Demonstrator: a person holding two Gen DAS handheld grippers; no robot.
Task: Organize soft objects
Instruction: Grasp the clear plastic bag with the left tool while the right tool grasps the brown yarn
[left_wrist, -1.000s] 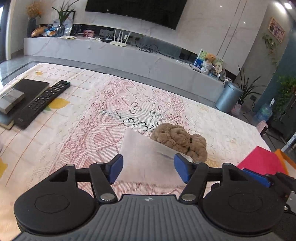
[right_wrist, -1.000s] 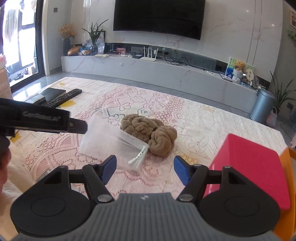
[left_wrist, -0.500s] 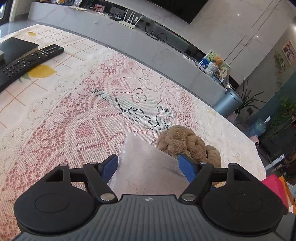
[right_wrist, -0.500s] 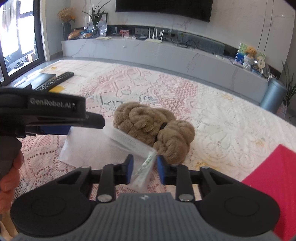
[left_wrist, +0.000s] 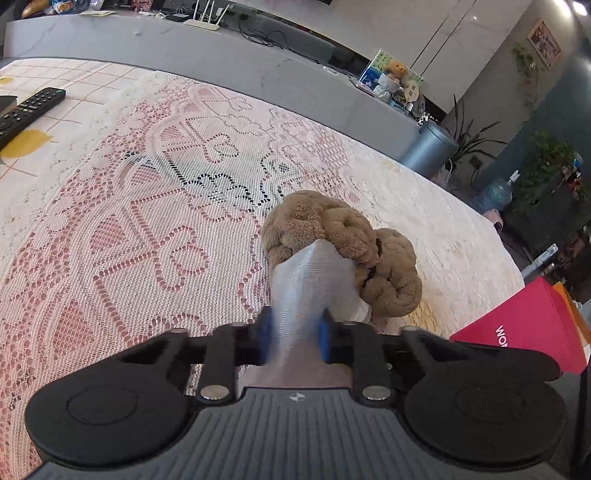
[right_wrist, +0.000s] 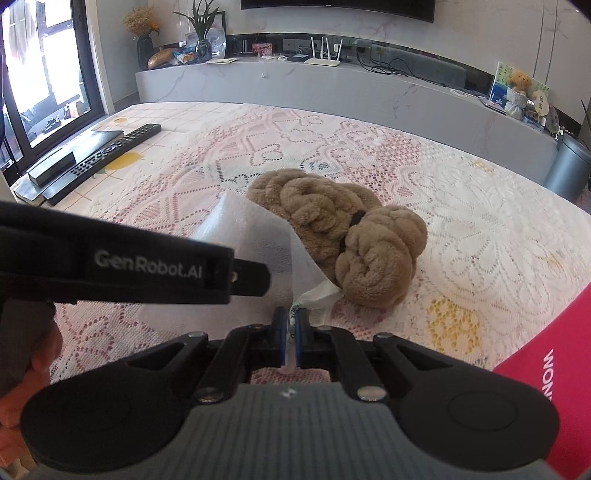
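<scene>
Both grippers have just closed on the mesh bag (right_wrist: 258, 236) — left gripper (left_wrist: 294, 338) and right gripper (right_wrist: 291, 338) pinching its mouth; next, open it for the toy (right_wrist: 332, 229) lying just behind on the cloth (right_wrist: 480, 229).

**Surroundings of the work surface**

Lace tablecloth (right_wrist: 480, 229), pink and white, covering the table. Black remote control (right_wrist: 103, 162) at far left, beside a dark flat box (right_wrist: 51, 168). Red box (left_wrist: 524, 325) at near right. Grey bin (left_wrist: 428, 147), white router (right_wrist: 322, 61) and teddy bear (right_wrist: 517, 86) along the far wall.
</scene>
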